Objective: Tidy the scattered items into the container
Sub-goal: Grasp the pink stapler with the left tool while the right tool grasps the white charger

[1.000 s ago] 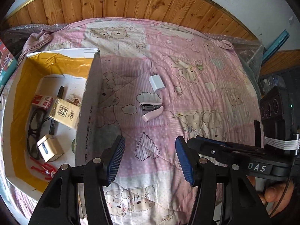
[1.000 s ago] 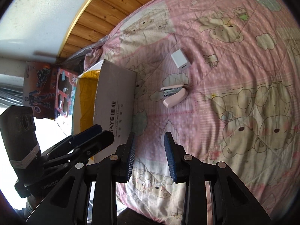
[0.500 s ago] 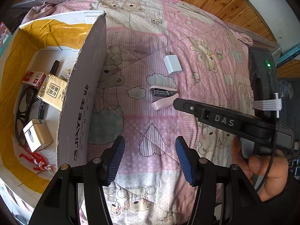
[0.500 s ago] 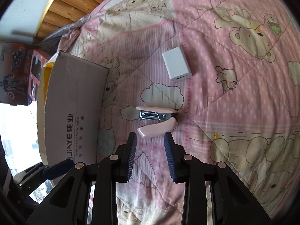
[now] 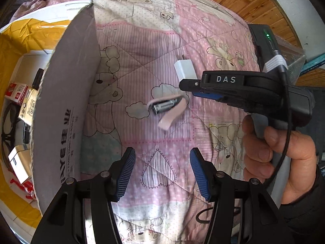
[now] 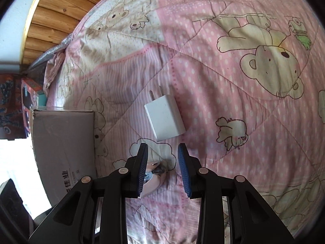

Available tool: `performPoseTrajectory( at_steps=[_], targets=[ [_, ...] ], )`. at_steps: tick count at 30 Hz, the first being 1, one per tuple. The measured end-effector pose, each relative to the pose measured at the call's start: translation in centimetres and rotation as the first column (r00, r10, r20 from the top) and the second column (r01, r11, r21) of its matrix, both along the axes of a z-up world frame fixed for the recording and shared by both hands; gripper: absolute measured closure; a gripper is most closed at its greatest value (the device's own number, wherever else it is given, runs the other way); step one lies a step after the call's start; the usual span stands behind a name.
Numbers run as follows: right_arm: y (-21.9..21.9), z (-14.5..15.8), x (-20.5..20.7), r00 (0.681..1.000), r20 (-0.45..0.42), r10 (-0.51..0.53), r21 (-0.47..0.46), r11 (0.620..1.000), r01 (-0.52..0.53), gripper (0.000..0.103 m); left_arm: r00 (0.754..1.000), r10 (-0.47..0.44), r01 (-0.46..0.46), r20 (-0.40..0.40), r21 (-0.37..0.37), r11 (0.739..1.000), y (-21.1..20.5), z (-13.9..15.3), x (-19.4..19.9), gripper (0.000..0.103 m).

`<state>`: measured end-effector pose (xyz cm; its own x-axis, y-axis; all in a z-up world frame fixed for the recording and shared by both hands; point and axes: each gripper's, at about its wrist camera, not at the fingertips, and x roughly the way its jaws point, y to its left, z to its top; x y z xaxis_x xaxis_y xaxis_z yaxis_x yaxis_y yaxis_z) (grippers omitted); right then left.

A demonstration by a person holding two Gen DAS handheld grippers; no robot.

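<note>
We hold the left gripper [image 5: 162, 172] low over the pink bear-print quilt [image 5: 142, 46], its blue-padded jaws spread wide with nothing between them; a stitched heart patch shows in the gap. Our right gripper [image 6: 162, 168] hangs over the middle of the quilt, jaws parted about halfway and gripping nothing. Between and just below its fingers [image 6: 183, 168] lies the pink stapler [image 6: 154, 174], mostly hidden by the left finger; we cannot tell whether the pads touch it. In the left wrist view the stapler [image 5: 168, 108] lies open on the quilt, its metal magazine showing, with the tip of the right gripper [image 5: 185, 85] just above it, held by our right hand [image 5: 278, 158] in a dark sleeve.

The white charger [image 6: 165, 118] lies flat on the quilt just beyond the stapler, toward the far edge, its two prongs pointing away from us. It is apart from the right gripper's fingers.

The cardboard box [image 5: 63, 109] stands near the quilt's left edge, its grey flap raised between us and its inside. Inside, on yellow lining, we see black glasses [image 5: 8, 134], a red-and-white packet [image 5: 17, 90], a small white box [image 5: 18, 162] and a tan carton [image 5: 29, 105].
</note>
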<state>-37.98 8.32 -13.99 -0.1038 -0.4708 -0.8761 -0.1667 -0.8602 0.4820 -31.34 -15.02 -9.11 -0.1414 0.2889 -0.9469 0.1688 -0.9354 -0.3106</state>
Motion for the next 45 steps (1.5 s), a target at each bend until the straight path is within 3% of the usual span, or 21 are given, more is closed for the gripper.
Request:
performPoseTrajectory(
  at_steps=[3,6,9,13,15,19,21,25,32,35,38,42,45],
  targets=[
    [0.7,0.3,0.8,0.999,0.016,-0.042,-0.069,0.997,0.043,0.069,0.999,-0.049,0.049,-0.018,0.008,0.999,0.8,-1.3,-1.5,0.046],
    [1.1,-0.2,1.7,0.996,0.057,-0.072,-0.115,0.99,0.079,0.069,0.997,-0.075,0.076,0.027,-0.02,0.997,1.2,-3.6,-2.7,0.046],
    [2.0,-1.0,3.3,0.982,0.109,-0.157,-0.202,0.963,0.176,0.069,0.997,-0.076,0.077,0.026,-0.046,0.996,0.9,-4.9,-3.5,0.046],
    [2.8,-2.4,5.2,0.951,0.187,-0.245,-0.315,0.902,0.295,0.069,0.997,0.068,-0.069,0.035,0.037,0.997,-2.0,-5.6,-4.1,0.042],
    [2.3,-3.3,5.5,0.938,0.223,-0.266,-0.379,0.863,0.335,0.069,0.991,0.128,-0.129,0.029,0.037,0.991,-3.3,-5.7,-4.3,0.042],
    [1.0,-4.7,5.5,0.919,0.253,-0.303,-0.368,0.848,0.382,0.069,0.993,0.118,-0.118,0.023,-0.002,0.993,-3.2,-5.3,-4.4,0.043],
    [0.6,-5.2,5.3,0.909,0.273,-0.313,-0.373,0.837,0.401,0.069,0.996,0.092,-0.091,0.016,-0.056,0.994,-3.0,-5.1,-3.9,0.043],
    [0.1,-4.1,3.9,0.921,0.247,-0.301,-0.384,0.842,0.378,0.069,0.999,0.034,-0.03,0.031,-0.114,0.993,-2.4,-4.5,-2.1,0.045],
    [-2.0,-3.4,1.6,0.942,0.236,-0.236,-0.412,0.854,0.317,0.069,0.998,0.006,-0.012,-0.061,-0.099,0.995,-2.4,-2.5,-1.1,0.043],
    [-2.2,-3.0,1.4,0.95,0.217,-0.223,-0.382,0.877,0.293,0.068,0.994,0.013,-0.024,-0.111,-0.099,0.995,-2.7,-2.9,-2.4,0.043],
    [-1.1,-1.4,1.5,0.963,0.166,-0.214,-0.312,0.915,0.257,0.068,0.994,-0.009,-0.004,-0.105,-0.117,0.993,-3.0,-3.9,-3.7,0.043],
    [-0.1,2.4,1.4,0.992,-0.018,-0.124,-0.085,0.989,0.122,0.068,0.993,-0.045,0.034,-0.109,-0.102,0.994,-3.1,-4.0,-4.3,0.043],
    [-1.3,2.8,0.3,0.994,-0.108,0.031,0.117,0.993,-0.018,0.064,0.993,-0.071,0.061,-0.099,-0.105,0.993,-2.8,-4.6,-4.9,0.043]
  ],
)
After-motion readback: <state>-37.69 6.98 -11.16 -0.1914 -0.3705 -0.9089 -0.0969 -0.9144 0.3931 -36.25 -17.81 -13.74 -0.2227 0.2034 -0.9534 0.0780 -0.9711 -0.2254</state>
